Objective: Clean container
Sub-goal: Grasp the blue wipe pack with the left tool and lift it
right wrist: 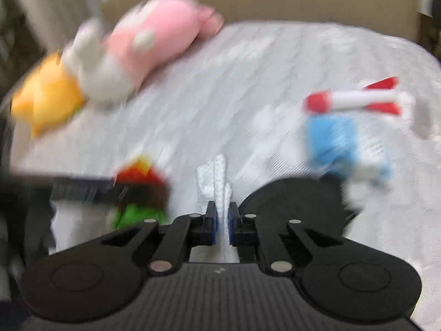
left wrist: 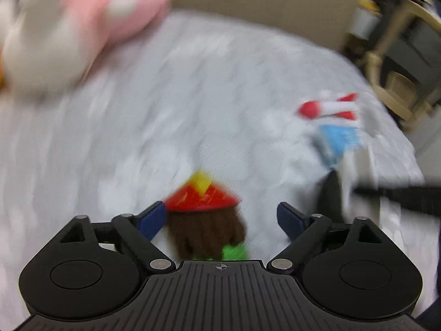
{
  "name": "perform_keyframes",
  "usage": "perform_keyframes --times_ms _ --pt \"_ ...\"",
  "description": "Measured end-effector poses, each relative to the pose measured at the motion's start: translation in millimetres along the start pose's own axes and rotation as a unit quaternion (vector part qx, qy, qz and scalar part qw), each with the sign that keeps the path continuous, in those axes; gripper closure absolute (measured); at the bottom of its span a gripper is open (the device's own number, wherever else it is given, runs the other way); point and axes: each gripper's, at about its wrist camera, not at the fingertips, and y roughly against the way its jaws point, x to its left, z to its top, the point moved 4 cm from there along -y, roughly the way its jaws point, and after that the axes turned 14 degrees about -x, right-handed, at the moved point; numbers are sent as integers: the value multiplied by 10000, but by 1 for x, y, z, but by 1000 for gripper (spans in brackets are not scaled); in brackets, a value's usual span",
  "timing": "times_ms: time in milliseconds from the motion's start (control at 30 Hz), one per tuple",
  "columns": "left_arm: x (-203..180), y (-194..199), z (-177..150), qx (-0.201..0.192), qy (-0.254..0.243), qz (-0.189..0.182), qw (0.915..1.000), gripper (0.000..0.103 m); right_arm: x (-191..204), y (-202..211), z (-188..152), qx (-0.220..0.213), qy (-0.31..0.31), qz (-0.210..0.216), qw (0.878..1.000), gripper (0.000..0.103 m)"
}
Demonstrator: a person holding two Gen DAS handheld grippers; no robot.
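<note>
While both views were badly blurred, we saw a grey-white bedspread with toys scattered on it: a pink plush at the far edge, a blue toy, and a red-hatted doll. We found no container in either view, so we could not judge progress. Our left gripper was wide open around the doll; our right gripper pinched a white knitted piece.

Left gripper jaws spread wide; right gripper jaws nearly closed.
</note>
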Motion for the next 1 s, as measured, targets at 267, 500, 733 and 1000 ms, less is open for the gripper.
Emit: perform_keyframes --times_ms 267,500,733,1000 --pt "-123 -57 23 -305 -2327 -605 9702 9 -108 23 30 -1013 -1200 -1145 9809 94" --pt "-197 -159 41 -19 -3123 -727 9472 4 -139 29 24 -1182 -1551 -1197 9735 94" --pt "-191 -176 30 511 -2879 -757 9533 19 -153 4 7 -649 -1764 -1161 9753 94" --pt "-139 -157 22 885 -1604 -639 9810 40 -150 -34 -6 -148 -2003 -1090 9735 93"
